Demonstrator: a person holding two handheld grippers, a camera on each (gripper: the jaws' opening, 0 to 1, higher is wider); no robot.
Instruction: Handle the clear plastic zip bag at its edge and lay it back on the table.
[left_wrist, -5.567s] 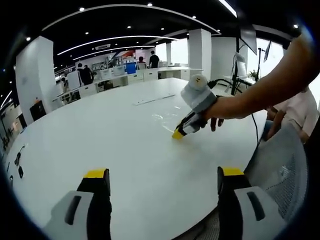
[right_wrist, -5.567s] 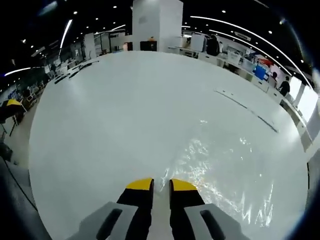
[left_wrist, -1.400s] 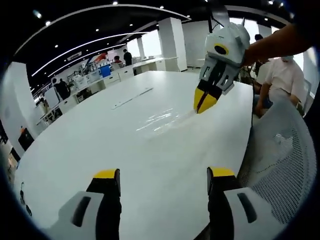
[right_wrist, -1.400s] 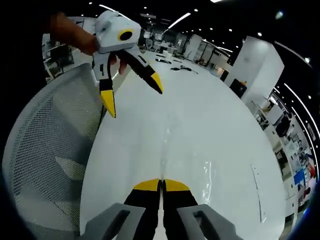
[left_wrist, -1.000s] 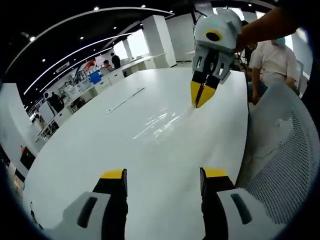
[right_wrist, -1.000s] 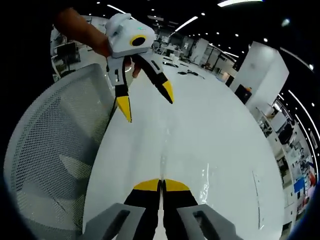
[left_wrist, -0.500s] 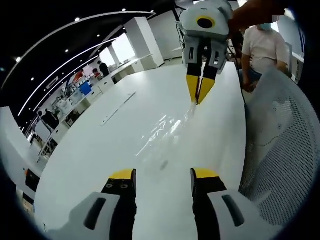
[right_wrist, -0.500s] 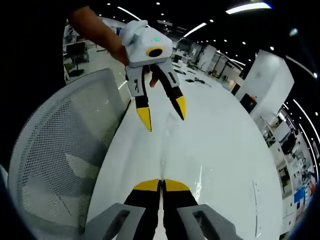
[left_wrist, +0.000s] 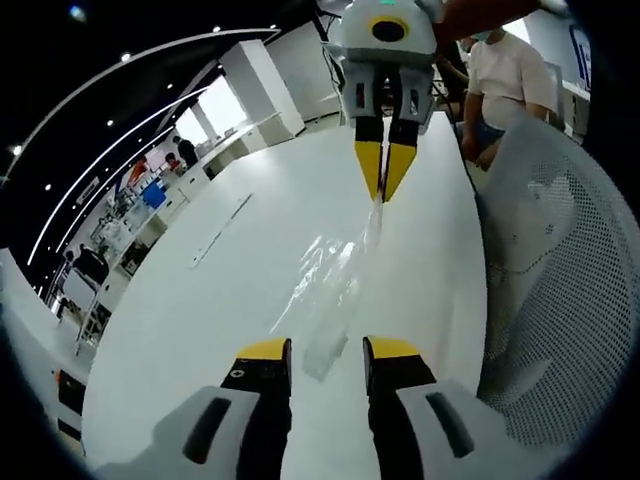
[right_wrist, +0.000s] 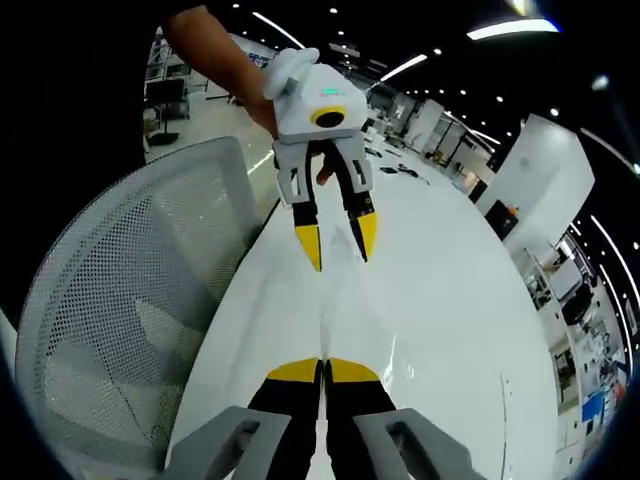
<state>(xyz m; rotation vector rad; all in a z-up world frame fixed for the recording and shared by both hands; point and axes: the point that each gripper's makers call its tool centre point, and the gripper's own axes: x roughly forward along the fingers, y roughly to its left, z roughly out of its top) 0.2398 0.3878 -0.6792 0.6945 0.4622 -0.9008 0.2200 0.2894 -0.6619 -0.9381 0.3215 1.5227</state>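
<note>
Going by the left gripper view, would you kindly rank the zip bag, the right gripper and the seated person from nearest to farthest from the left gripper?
1. Zip bag, just ahead on the table.
2. Right gripper, beyond, pinching the bag's far edge.
3. Seated person, behind, upper right.

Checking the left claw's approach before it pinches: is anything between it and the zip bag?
Nothing visible. The left claw hangs open with the free end of the clear zip bag right between its jaws, above bare table. The right claw pinches the far edge.
</note>
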